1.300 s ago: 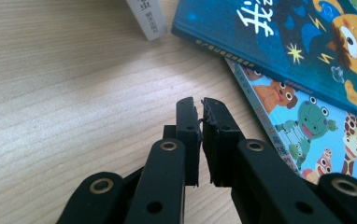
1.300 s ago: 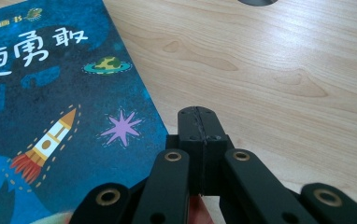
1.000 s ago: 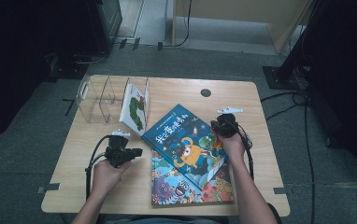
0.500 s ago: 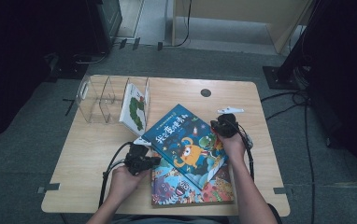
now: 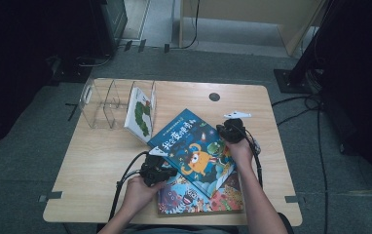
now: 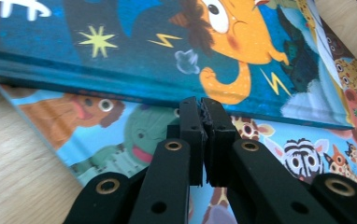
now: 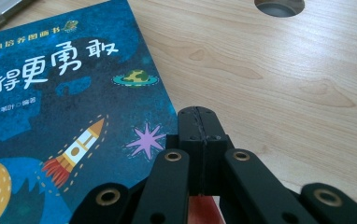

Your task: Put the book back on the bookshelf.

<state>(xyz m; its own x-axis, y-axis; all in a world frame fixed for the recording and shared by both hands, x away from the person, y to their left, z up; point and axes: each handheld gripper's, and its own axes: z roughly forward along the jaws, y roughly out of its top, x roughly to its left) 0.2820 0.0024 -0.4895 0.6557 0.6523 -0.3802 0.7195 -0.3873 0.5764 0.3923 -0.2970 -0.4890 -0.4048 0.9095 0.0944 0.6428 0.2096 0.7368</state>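
Blue is the cover of the upper book (image 5: 194, 148), which in the high view is laid crosswise over a second picture book (image 5: 198, 195) on the wooden table (image 5: 96, 170). Since a second ago the left gripper (image 5: 160, 170) has been brought from the bare wood to the near left edge of the books, while the right gripper (image 5: 229, 131) has been kept at the far right corner of the blue book. A third book (image 5: 142, 114) is leaned against a clear rack (image 5: 103, 100). In the left gripper view the jaws are closed on nothing, just before the blue book's edge (image 6: 120, 86). In the right gripper view the jaws are pressed together with nothing between them, at the blue book's corner (image 7: 74, 93). Probably the lifting of this book is being prepared.
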